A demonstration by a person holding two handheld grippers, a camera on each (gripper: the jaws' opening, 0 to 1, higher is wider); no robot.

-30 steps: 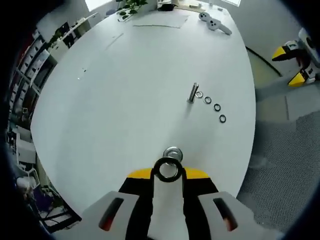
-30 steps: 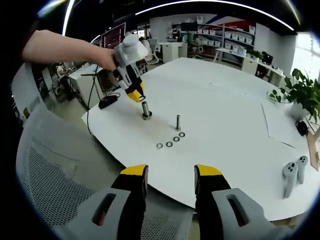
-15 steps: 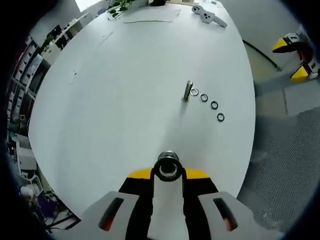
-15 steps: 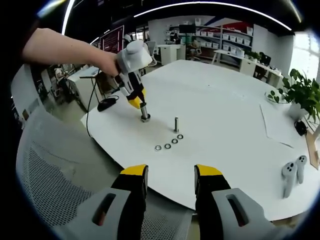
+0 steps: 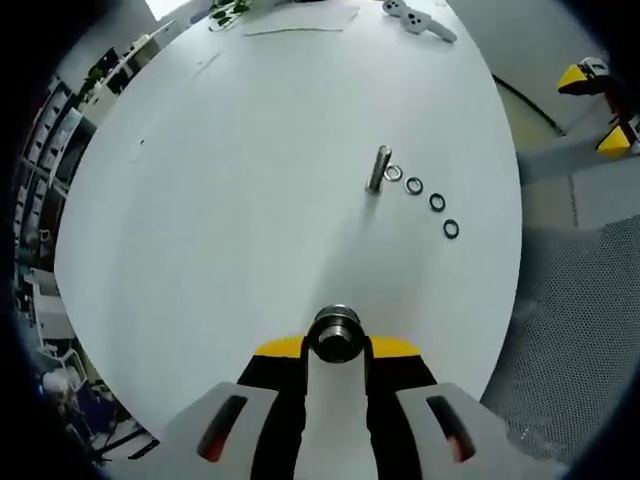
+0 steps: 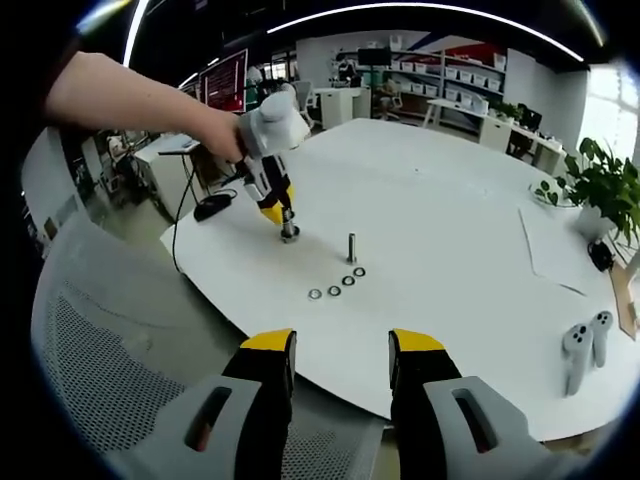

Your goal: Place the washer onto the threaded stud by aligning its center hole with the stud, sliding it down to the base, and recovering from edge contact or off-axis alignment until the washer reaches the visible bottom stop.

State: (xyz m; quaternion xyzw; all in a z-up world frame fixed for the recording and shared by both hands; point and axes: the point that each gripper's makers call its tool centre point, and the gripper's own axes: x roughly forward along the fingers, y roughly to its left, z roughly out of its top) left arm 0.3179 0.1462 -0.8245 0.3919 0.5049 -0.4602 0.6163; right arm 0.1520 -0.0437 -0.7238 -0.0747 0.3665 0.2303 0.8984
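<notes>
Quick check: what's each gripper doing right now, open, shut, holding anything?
Left gripper: shut on the washer, over the stud.
Right gripper: open, holding nothing.

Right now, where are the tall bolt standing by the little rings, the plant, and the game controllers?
Tall bolt (image 5: 378,168): left gripper view, middle of its shaft.
Plant (image 6: 603,190): right gripper view, its green leaves.
Game controllers (image 6: 586,350): right gripper view, the white handles.

The washer (image 5: 336,335) covers the stud beneath it; stud threads (image 6: 289,228) are too small to tell.
</notes>
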